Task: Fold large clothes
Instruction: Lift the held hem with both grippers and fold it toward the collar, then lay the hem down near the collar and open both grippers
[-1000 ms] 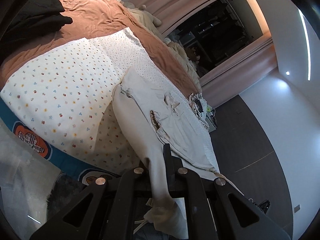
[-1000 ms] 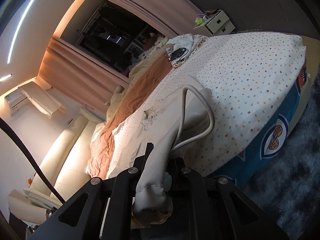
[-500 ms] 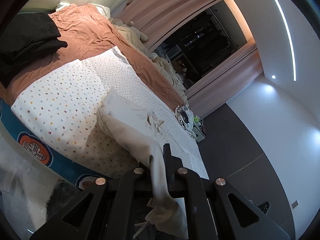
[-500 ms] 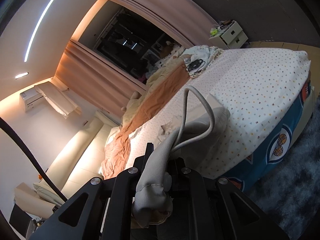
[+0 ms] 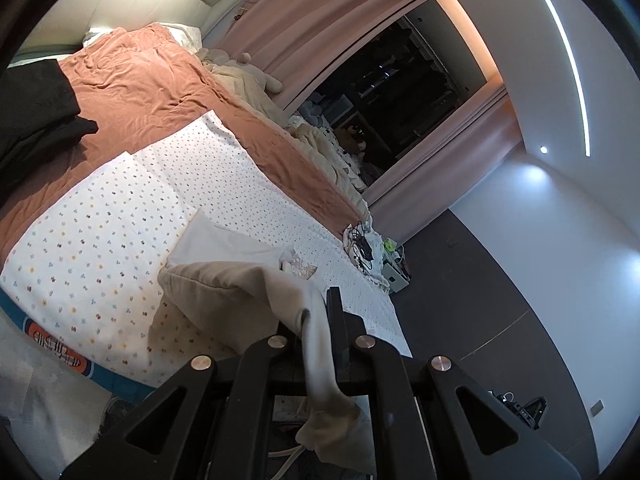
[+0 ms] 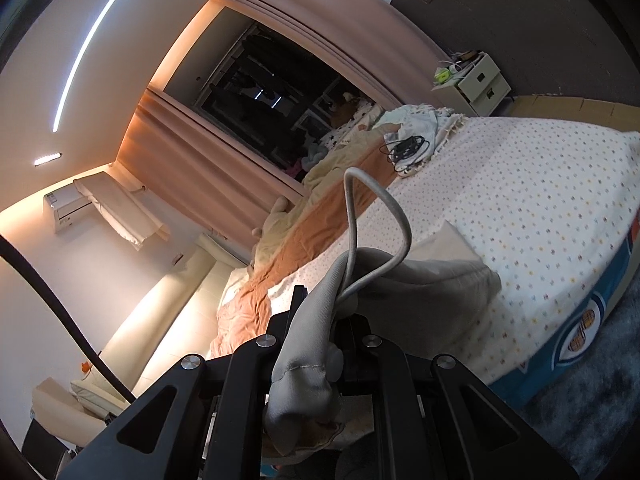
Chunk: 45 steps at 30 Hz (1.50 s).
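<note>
A beige garment (image 5: 224,284) with a drawstring lies partly on the dotted bed sheet (image 5: 100,240) near the bed's foot. My left gripper (image 5: 316,320) is shut on one end of the garment and holds it lifted above the bed, with cloth hanging down between the jaws. My right gripper (image 6: 316,312) is shut on another end of the same garment (image 6: 420,284). A loop of its drawstring (image 6: 376,216) stands up above the right gripper. The far part of the garment rests flat on the sheet; its lifted part folds over toward it.
A rust-brown blanket (image 5: 152,80) and a black garment (image 5: 32,112) lie further up the bed. Cables and white cloth (image 6: 412,140) sit at the bed's far corner, beside a nightstand (image 6: 476,80). Pink curtains (image 5: 320,20) frame a dark opening. A grey rug (image 6: 600,400) lies by the bed.
Both grippers have risen and pulled back with the garment. More of the garment has lifted off the sheet and doubled over; less of it lies spread flat.
</note>
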### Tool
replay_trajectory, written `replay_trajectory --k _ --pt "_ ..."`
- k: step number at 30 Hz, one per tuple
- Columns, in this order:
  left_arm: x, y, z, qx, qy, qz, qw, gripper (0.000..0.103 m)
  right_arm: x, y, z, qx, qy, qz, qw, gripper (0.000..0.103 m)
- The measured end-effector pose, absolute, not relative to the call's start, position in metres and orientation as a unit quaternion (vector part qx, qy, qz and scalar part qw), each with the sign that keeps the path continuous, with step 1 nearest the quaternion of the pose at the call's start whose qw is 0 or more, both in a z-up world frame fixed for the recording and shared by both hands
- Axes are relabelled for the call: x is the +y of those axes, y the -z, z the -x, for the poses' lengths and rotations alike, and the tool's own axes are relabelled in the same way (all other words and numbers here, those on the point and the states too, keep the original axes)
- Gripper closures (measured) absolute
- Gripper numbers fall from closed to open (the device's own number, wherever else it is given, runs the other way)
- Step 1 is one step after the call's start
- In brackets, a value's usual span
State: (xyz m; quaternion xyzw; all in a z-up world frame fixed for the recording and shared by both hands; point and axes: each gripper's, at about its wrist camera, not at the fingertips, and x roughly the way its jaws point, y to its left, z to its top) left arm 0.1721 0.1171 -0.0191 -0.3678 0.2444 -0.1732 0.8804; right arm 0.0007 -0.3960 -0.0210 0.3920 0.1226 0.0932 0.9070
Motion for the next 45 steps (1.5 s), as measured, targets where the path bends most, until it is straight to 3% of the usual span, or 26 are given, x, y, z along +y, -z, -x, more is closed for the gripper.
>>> replay_trajectory --k 14,32,37,40,41,42,44,45 --pt "0.104 0.020 -0.316 0.308 0.139 0.349 0.874 0.096 -0.411 0.013 -0.167 0.153 -0.096 -0.356 0.917 0.095" --pt "0.089 0.179 -0.504 0.463 0.071 0.379 0.798 0.096 -0.411 0.085 -0.369 0.282 -0.018 -0.387 0.878 0.093" --pt "0.085 0.214 -0.529 0.503 0.040 0.364 0.783 0.089 -0.402 0.102 -0.401 0.304 0.010 -0.377 0.875 0.092" --pt "0.084 0.230 -0.537 0.513 0.037 0.371 0.774 0.073 -0.393 0.111 -0.399 0.313 0.027 -0.371 0.874 0.085" --pt "0.083 0.235 -0.539 0.514 0.043 0.374 0.770 0.055 -0.390 0.113 -0.400 0.314 0.028 -0.369 0.874 0.083" --pt "0.081 0.237 -0.541 0.516 0.052 0.378 0.767 0.024 -0.386 0.114 -0.402 0.317 0.027 -0.366 0.874 0.074" --pt "0.077 0.238 -0.543 0.510 0.069 0.377 0.770 0.003 -0.381 0.116 -0.402 0.321 0.022 -0.365 0.874 0.040" --pt "0.073 0.236 -0.542 0.510 0.071 0.371 0.773 0.003 -0.378 0.115 -0.402 0.321 0.017 -0.367 0.873 0.015"
